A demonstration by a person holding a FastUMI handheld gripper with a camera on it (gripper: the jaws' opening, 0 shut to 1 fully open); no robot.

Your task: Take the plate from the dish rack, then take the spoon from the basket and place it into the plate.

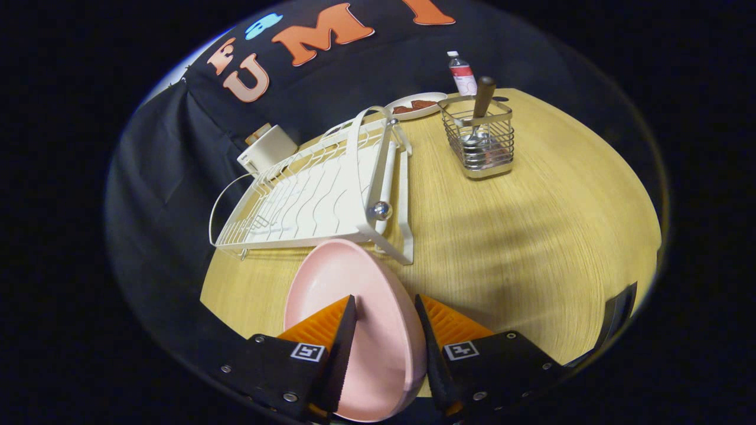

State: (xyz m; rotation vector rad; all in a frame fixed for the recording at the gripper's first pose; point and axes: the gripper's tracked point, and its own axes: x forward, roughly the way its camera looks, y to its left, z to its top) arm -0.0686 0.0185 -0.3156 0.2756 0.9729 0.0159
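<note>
- Wooden table (531, 224) bears everything
- White dish rack (313, 200) lies just beyond the plate
- Pink plate (348, 295) pinched on edge between both fingers of the gripper (385, 307)
- Wire basket (479, 141), well beyond the fingers, holds the spoon (479, 112)

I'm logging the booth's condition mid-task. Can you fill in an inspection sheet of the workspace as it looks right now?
Surface: round light wooden table, bare in front of the basket.
Job's things: pink round plate out of the white wire dish rack, tilted, held between the fingers; wooden-handled metal spoon upright in the silver wire basket.
Clutter: small white plate with brown pieces, clear bottle with red label, white box-shaped container behind the rack.
Grippers: gripper shut on the pink plate's rim.
Cables: nothing seen.
Surroundings: black cloth wall behind the table.
</note>
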